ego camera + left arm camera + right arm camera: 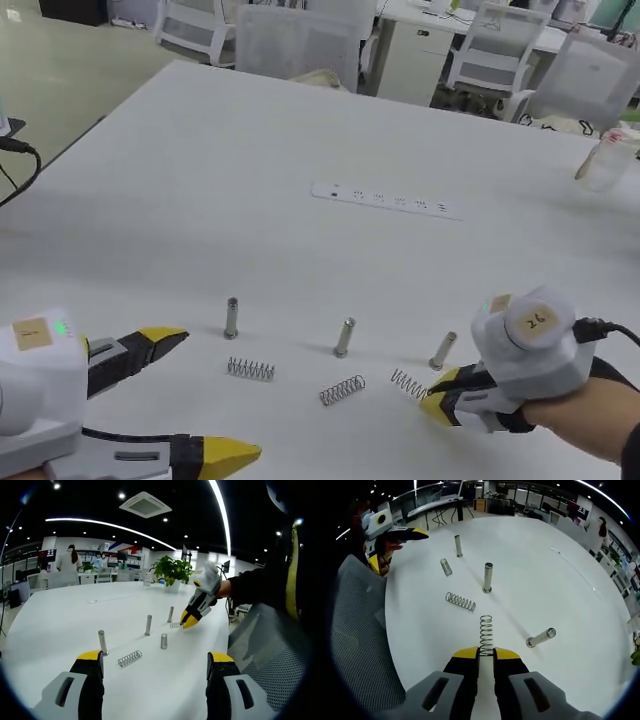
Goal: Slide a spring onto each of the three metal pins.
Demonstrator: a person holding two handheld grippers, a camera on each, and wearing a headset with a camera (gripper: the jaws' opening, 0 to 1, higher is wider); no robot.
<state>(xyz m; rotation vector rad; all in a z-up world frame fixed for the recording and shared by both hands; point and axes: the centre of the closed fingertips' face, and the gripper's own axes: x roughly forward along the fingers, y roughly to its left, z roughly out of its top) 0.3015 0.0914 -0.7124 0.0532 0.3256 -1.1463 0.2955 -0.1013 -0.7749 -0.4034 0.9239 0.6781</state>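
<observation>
Three short metal pins stand upright in a row on the white table: left pin (pixel 231 317), middle pin (pixel 344 338), right pin (pixel 443 350). Three loose springs lie in front of them: one (pixel 250 369) by the left pin, one (pixel 342 389) by the middle pin, and one (pixel 407 383) by the right pin. My right gripper (pixel 486 653) is shut on the near end of that third spring (pixel 486 635), low on the table just in front of the right pin (pixel 541 637). My left gripper (pixel 155 662) is open and holds nothing, short of the left pin (pixel 102 642) and its spring (pixel 129 658).
A white power strip (pixel 385 200) lies mid-table beyond the pins. A clear plastic bottle (pixel 607 160) stands at the far right. Office chairs (pixel 290 40) line the far table edge. A black cable (pixel 15 165) hangs off the left edge.
</observation>
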